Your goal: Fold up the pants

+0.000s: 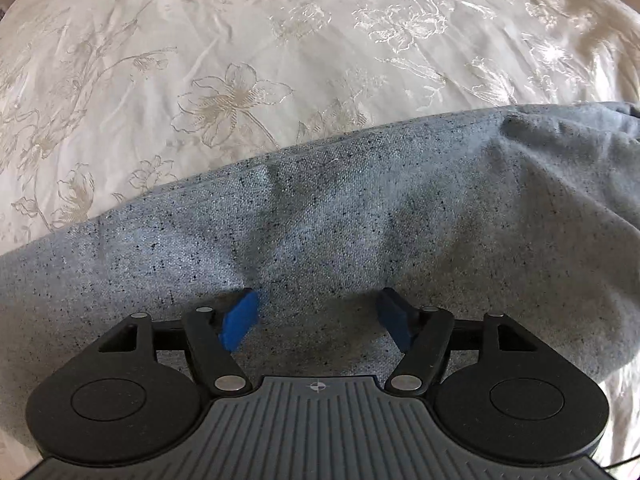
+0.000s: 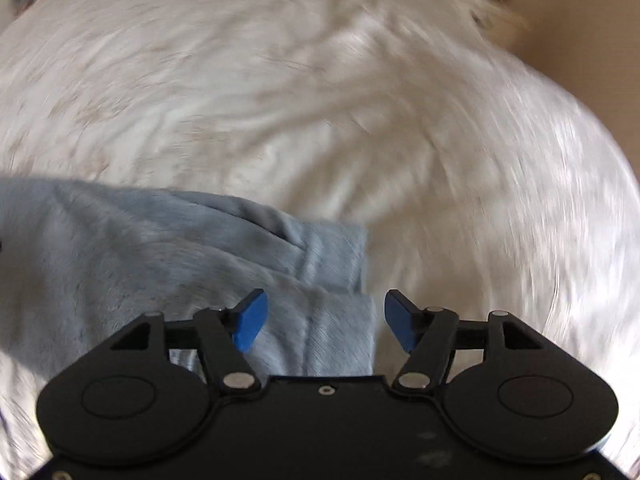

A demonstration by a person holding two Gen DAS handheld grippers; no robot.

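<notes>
While both grippers hang above it, the cream bedspread with embroidered flowers (image 1: 224,92) fills the scene and carries everything else; it is wrinkled but bare beyond the garment. In the right wrist view it is smeared by motion blur, so fine detail there cannot be read.

Lying on it are the pale blue-grey speckled woven pants (image 1: 340,208). In the left wrist view they run as a broad band across the frame, long axis side to side, far edge sloping up toward the right. In the right wrist view the cloth comes in from the left and ends in a stacked, layered end (image 2: 340,264) close ahead of the fingers; whether hem or waistband, cannot tell.

Left gripper (image 1: 318,316): blue pads spread apart, nothing between them, fabric directly beneath and ahead. Contact with the cloth cannot be told.

Right gripper (image 2: 326,320): blue pads also spread, gripping nothing. The layered end lies under the gap and toward the left pad (image 2: 252,320); the right pad sits over bare bedspread.

Judgement: the right hand is the nearer to the pants' end, the left sits over mid-length. Next fold likely turns on that end being pinched through all layers. Nothing stands in the way; risk is catching bedspread with the pants.
</notes>
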